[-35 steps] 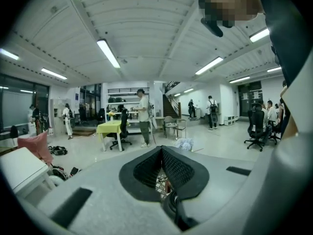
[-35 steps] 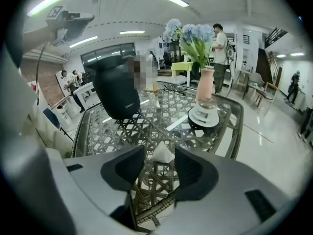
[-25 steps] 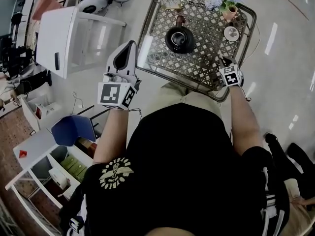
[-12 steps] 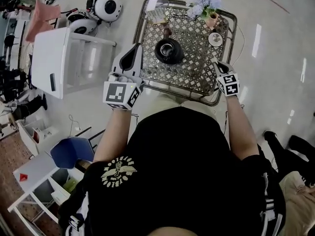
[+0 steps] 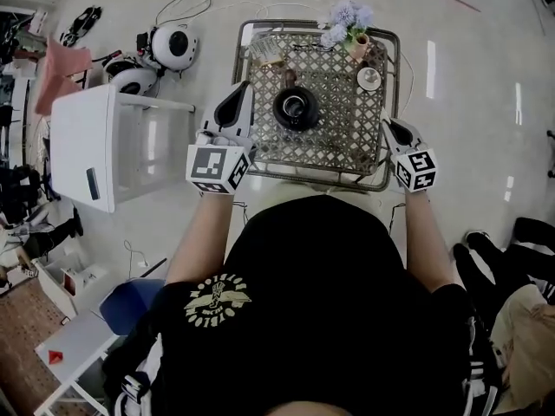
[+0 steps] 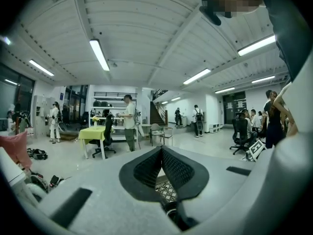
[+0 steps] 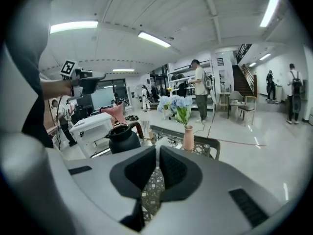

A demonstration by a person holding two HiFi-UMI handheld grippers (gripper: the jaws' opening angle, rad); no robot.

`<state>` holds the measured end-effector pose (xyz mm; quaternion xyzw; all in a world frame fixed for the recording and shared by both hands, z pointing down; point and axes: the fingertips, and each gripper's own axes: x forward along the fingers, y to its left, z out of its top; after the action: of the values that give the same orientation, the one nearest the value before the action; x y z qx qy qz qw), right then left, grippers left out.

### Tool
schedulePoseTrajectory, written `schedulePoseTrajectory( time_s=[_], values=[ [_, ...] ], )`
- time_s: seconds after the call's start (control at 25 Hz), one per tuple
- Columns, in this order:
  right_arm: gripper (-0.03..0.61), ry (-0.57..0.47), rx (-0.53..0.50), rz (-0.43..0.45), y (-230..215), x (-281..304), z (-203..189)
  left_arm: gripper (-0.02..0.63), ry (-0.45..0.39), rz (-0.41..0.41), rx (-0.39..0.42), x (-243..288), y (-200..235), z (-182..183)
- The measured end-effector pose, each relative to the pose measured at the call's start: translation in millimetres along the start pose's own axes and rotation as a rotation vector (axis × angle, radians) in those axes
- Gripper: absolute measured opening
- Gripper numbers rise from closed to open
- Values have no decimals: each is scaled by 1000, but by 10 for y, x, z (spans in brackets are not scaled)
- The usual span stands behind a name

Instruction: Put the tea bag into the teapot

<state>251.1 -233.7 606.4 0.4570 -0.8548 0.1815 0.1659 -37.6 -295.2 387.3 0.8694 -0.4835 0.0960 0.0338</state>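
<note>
The black teapot stands open-topped in the middle of the lattice table; it also shows in the right gripper view. My right gripper hovers at the table's right edge, right of the pot. Its pads stand nearly together, pinching a thin white strip that looks like the tea bag. My left gripper hangs at the table's left edge, jaws shut with nothing between them.
Blue flowers in a pink vase, a small white cup and a packet stand at the table's far side. A white cabinet is on the left, round white devices on the floor. People stand far off.
The head camera has tilted, so the table sits higher in view. My right gripper has drawn back from over the table's near right part to its right edge. The left gripper stays put.
</note>
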Motion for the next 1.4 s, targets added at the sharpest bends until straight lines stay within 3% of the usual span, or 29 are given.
schedulePoseTrajectory(
  time_s=[0.36, 0.72, 0.96, 1.4],
  values=[
    [26, -159, 10, -63, 200, -449, 833, -5, -30, -55, -20, 8, 195, 25],
    [25, -268, 12, -84, 403, -775, 1550, -5, -73, -55, -33, -92, 415, 242],
    [25, -282, -26, -73, 590, -713, 1779, -5, -72, -74, -12, -140, 511, 273],
    [25, -263, -66, 12, 1088, -135, 1871, -5, -63, -2, -17, -474, 1061, 107]
  ],
)
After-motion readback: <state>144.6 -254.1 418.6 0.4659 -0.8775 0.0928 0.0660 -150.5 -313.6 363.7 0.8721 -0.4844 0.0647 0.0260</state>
